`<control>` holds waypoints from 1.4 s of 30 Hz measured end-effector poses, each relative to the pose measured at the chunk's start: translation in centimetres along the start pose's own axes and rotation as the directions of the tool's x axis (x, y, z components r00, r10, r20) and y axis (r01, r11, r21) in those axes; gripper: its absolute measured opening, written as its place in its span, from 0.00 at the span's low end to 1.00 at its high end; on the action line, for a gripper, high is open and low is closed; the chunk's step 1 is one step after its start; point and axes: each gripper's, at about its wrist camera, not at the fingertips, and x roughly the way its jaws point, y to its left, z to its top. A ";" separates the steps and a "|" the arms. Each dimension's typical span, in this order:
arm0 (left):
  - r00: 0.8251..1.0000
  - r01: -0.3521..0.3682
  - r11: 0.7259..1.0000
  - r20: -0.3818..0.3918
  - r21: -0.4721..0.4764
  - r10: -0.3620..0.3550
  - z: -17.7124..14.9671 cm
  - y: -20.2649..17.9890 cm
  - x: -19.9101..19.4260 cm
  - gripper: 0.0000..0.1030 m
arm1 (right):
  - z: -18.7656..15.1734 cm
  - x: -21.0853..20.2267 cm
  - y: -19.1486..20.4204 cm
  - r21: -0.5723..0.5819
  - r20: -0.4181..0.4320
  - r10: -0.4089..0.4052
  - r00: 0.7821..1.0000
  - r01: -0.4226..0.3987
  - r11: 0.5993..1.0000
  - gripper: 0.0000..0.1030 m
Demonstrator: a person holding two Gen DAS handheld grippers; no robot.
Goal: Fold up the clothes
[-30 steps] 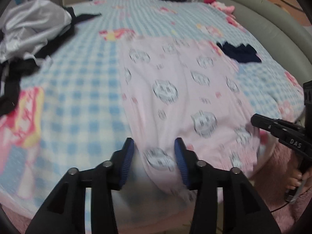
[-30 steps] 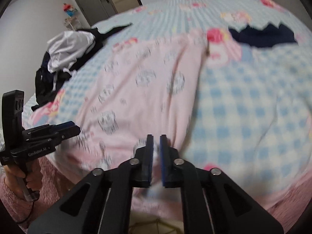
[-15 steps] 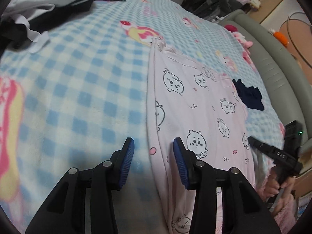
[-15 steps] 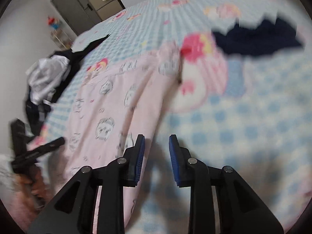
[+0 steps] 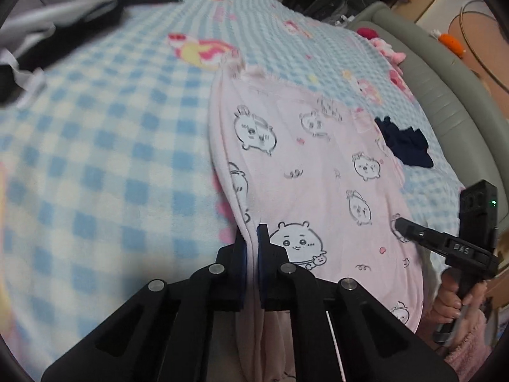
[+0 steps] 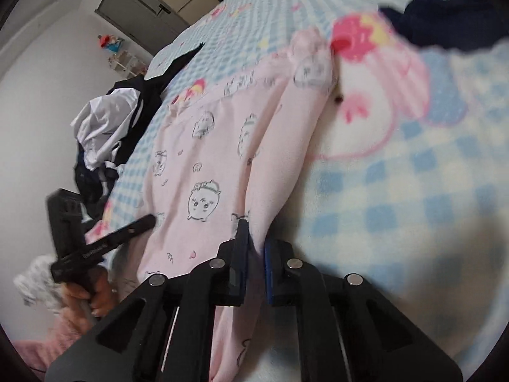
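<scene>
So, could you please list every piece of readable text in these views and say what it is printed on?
"DAS": white letters on the side of the right gripper, left wrist view.
White lettering on the side of the left gripper, right wrist view: too blurred to read.
pink garment: cartoon faces, no words.

Pink cartoon-print garment [image 5: 318, 172] flat on bed, near edge pinched.

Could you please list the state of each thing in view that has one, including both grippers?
Left gripper: shut on the pink garment's left edge.
Right gripper: shut on the pink garment's right edge.
Pink garment: spread flat on the bed, near end hanging over the edge.
Navy garment: crumpled, unfolded, beside the pink garment.
White and black clothes pile: heaped, unfolded.
Checked blanket: spread over the bed.
</scene>
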 end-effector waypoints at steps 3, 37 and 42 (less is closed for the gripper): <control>0.999 -0.039 0.999 0.012 0.025 0.039 0.0 0.2 -0.7 0.05 | -0.1 -1.1 0.0 -0.006 0.030 -0.047 0.998 0.047 0.999 0.02; 0.991 -0.115 0.992 0.060 -0.049 0.118 -3.7 2.1 -4.5 0.30 | -4.4 -3.5 1.0 -0.036 0.064 -0.195 0.979 0.197 0.980 0.25; 0.994 -0.105 0.994 0.039 -0.040 0.106 -2.9 1.6 -3.0 0.17 | -4.3 -3.8 2.4 -0.074 0.123 -0.188 0.974 0.198 0.977 0.25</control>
